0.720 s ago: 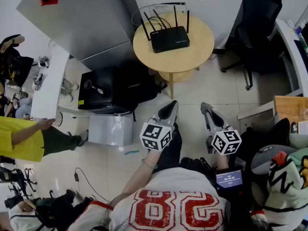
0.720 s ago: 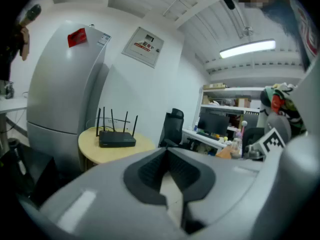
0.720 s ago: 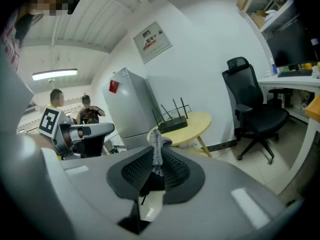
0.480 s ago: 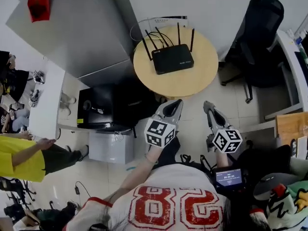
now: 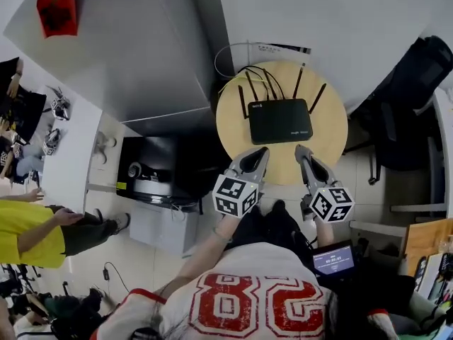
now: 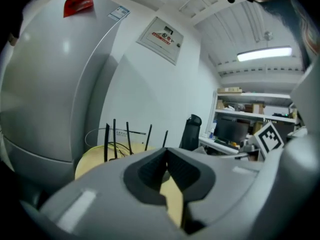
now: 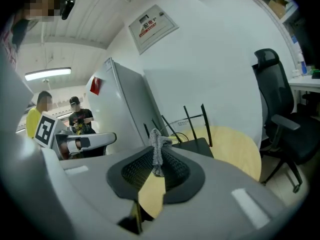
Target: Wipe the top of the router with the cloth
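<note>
Wiping not yet begun. Right gripper (image 7: 157, 160) is clamped on a small grey cloth (image 7: 156, 149) pinched at its jaw tips, short of the black router (image 5: 279, 120). The router sits on the round wooden table (image 5: 330, 146), antennas up. Left gripper (image 6: 166, 167) is closed on nothing, alongside. Left to do, by my reading: reach the router's top and sweep across it.

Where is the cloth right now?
In the right gripper view, the cloth sits pinched in the right gripper, just short of the router on the table.

Black router (image 5: 279, 121) on pale wood table (image 5: 333, 129); grey knit cloth (image 7: 157, 149).
</note>
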The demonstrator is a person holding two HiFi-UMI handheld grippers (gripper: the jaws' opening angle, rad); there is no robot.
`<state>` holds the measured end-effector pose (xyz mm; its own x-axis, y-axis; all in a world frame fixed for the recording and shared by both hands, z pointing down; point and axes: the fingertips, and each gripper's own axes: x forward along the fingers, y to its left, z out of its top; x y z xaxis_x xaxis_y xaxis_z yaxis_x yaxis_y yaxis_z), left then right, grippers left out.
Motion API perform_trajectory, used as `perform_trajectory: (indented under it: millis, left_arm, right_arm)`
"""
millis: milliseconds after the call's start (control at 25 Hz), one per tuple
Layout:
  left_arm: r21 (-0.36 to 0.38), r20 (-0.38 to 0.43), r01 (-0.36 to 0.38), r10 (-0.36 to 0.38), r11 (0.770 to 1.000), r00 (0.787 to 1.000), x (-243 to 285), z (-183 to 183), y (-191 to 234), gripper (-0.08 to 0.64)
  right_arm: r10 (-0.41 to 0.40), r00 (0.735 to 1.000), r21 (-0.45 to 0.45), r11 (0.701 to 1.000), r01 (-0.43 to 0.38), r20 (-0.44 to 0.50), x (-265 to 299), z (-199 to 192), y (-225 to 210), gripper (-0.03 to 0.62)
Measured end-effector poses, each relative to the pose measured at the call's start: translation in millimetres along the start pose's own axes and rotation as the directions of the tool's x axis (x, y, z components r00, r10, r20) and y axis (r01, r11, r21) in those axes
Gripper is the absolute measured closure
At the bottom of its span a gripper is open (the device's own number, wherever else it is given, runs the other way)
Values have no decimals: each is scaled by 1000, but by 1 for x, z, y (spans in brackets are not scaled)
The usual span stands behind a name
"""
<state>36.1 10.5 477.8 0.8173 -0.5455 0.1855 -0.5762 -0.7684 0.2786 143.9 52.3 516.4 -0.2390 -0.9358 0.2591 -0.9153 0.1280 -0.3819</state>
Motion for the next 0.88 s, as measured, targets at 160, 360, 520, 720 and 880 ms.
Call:
perform_trajectory:
  millis: [160, 360, 520, 720, 880]
  left_arm:
    - [-19, -14, -61, 60, 998, 998, 21, 14, 29, 557]
    - [-13, -5, -159, 158, 987, 987, 38, 29, 62, 557]
    - [-14, 5, -211, 211, 977, 977, 41, 37, 72, 557]
    - [-31, -31, -260, 259, 965, 965, 36, 26, 89, 557]
    - [-48, -43, -273, 271, 961, 962, 31, 27, 109, 557]
  right_arm:
    - [36, 998, 10, 999, -36, -45, 48, 20, -12, 548]
    - [103, 986, -10, 994, -105, -128, 109, 25, -20, 548]
    - [161, 971, -18, 986, -167, -177, 153, 26, -21, 548]
    - [219, 946, -24, 973, -231, -239, 200, 12, -11, 548]
    - [224, 928, -66, 965, -253, -297, 232, 1, -5, 548]
